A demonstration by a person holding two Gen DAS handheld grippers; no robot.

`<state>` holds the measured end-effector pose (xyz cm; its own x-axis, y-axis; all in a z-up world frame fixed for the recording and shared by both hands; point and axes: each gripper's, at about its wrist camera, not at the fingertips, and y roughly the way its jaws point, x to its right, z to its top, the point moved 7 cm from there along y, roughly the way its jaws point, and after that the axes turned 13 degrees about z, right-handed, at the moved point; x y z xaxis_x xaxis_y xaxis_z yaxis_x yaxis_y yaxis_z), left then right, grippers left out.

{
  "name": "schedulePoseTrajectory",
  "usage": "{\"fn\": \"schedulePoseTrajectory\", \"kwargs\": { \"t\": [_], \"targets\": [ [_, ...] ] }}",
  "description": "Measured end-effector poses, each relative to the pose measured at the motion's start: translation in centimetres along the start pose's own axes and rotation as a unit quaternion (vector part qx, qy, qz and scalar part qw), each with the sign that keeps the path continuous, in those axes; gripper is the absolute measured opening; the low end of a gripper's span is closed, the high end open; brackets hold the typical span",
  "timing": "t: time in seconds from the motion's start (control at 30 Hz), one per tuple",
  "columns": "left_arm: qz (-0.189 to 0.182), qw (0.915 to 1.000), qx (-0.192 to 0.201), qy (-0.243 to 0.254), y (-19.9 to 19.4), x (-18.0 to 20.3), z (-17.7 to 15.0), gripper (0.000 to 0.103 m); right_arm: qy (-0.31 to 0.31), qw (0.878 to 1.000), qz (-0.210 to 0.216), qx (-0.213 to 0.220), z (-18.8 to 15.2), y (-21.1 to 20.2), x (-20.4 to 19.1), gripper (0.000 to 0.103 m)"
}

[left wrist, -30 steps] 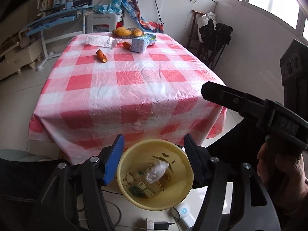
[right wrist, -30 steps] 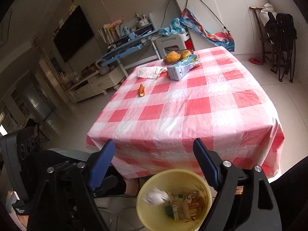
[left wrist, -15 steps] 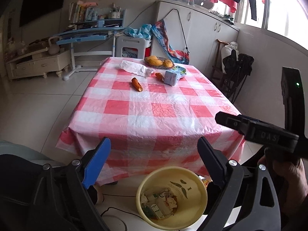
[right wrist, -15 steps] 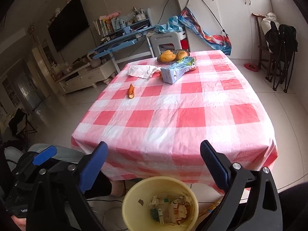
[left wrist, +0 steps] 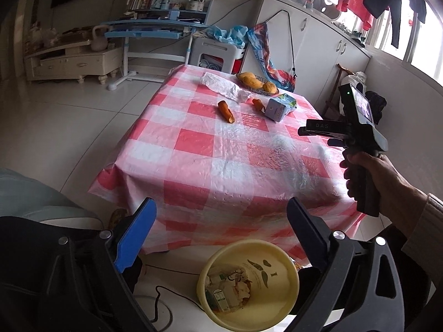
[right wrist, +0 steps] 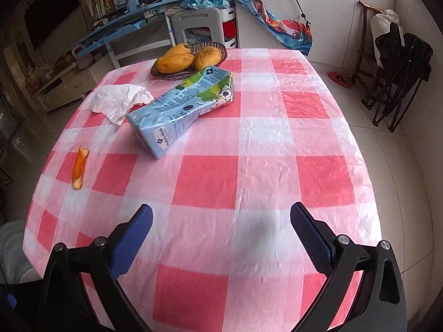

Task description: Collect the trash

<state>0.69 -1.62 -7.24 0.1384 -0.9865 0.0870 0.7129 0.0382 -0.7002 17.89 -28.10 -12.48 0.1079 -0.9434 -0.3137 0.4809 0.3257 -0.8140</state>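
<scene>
Trash lies in two places: some already sits inside the yellow bin [left wrist: 265, 274] on the floor at the near edge of the table [right wrist: 210, 177], and more lies on the red-and-white checked cloth. On the far half of the cloth a crushed blue and green carton [right wrist: 180, 110] lies on its side, touching a crumpled white tissue [right wrist: 119, 101] to its left, with a strip of orange peel [right wrist: 79, 168] well apart near the left edge. Behind the carton a dark basket [right wrist: 221, 47] holds yellow mangoes [right wrist: 174, 61]. The left gripper [left wrist: 221, 235] hangs over the bin, its jaws having just spread wide, with nothing between them. The right gripper [right wrist: 221, 238] hovers above the near half of the cloth, its jaws likewise just opened and empty, the carton ahead of it. In the left wrist view a hand [left wrist: 373, 177] grasps the right gripper's handle over the table's right side.
</scene>
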Motion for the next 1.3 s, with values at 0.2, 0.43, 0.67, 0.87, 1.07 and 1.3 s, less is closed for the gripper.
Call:
{"fn": "schedulePoseTrajectory", "kwargs": {
  "t": [0.2,0.43,0.67,0.87,1.07,1.3],
  "targets": [
    [0.005,0.9999,-0.011,-0.005,0.9,-0.4,0.3,0.093,-0.019,0.999,-0.027,-0.008,1.7,2.7,-0.1,0.096],
    [-0.001,0.9997,-0.025,-0.007,1.5,-0.8,0.4,0.093,-0.039,0.999,-0.037,-0.010,2.5,3.5,-0.3,0.096],
    [-0.019,0.9979,-0.061,-0.015,1.0,-1.8,-0.4,0.096,-0.039,0.999,-0.036,-0.011,2.5,3.4,-0.3,0.096],
    [-0.003,0.9945,-0.063,0.083,1.2,1.1,-2.0,0.096,-0.039,0.999,-0.036,-0.011,2.5,3.4,-0.3,0.096],
    [-0.038,0.9938,-0.032,0.100,-0.3,1.8,-1.3,0.096,-0.039,0.999,-0.036,-0.011,2.5,3.4,-0.3,0.096],
    [-0.062,0.9950,-0.064,0.046,1.0,0.3,-1.1,0.096,-0.039,0.999,-0.035,-0.011,2.5,3.4,-0.3,0.096]
  ]
}}
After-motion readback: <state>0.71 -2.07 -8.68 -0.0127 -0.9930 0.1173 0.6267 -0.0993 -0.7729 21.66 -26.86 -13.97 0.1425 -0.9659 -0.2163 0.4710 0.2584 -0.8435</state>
